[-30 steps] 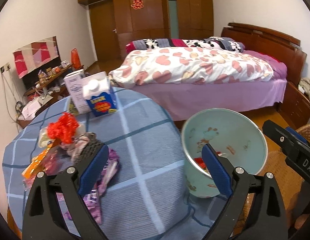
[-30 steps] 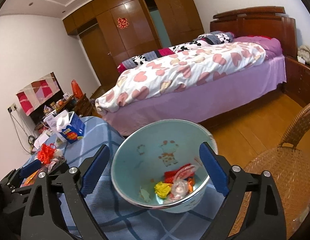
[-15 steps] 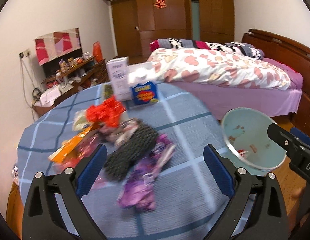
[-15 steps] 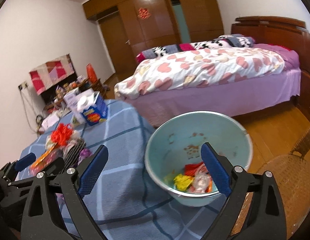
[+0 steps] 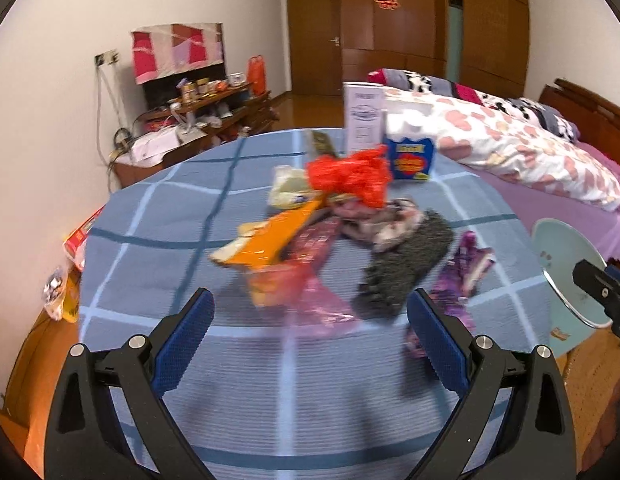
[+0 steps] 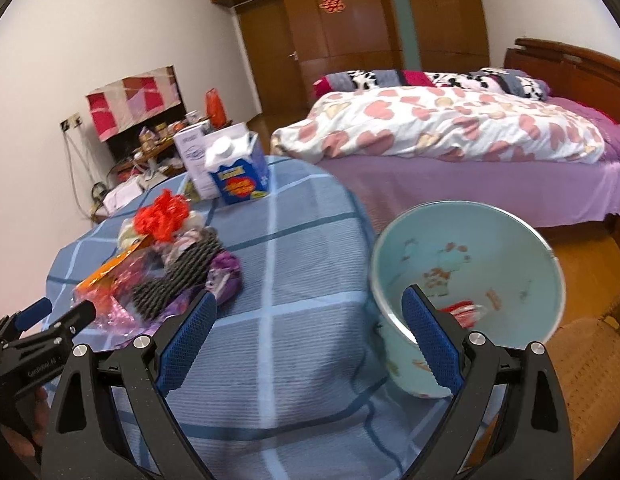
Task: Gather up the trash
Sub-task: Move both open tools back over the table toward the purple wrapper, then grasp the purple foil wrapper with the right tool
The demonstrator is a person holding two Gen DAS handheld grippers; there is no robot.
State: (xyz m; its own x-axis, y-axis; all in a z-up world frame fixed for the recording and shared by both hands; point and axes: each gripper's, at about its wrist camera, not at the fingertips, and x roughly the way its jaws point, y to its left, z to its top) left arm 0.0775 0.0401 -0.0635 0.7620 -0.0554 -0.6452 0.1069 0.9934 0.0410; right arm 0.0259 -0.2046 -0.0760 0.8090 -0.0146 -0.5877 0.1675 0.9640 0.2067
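Left wrist view: left gripper (image 5: 307, 322) spread wide and empty, hovering just short of the trash pile (image 5: 330, 236) on the round blue checked table (image 5: 169, 280), apparently lined up for the next pick. Pile at twelve o'clock of the jaws: red crinkled ribbon (image 5: 350, 176) at the far end, orange wrapper (image 5: 269, 240) and pink cellophane (image 5: 310, 296) nearest, dark knitted piece (image 5: 406, 264) at one o'clock, purple wrapper (image 5: 462, 272) at two o'clock. Everything blurred, so no telling which piece lies on top. Beyond the pile, a blue carton (image 5: 410, 156) and white box (image 5: 364, 120) standing upright, probably not trash and best left alone. Pale green bin (image 5: 558, 264) at three o'clock off the table edge, partly behind the other tool. Right wrist view: right gripper (image 6: 310, 336) likewise parted with nothing between the pads, facing the table edge with the bin (image 6: 470, 240) at two o'clock, mouth tilted toward the camera, a few red and clear scraps (image 6: 464, 310) inside. Trash pile (image 6: 161, 264) at ten o'clock, left gripper (image 6: 41, 324) low at nine o'clock just beside it. Overlapping, loose wrappers likely to drag along together; bed (image 6: 450, 140) well apart.
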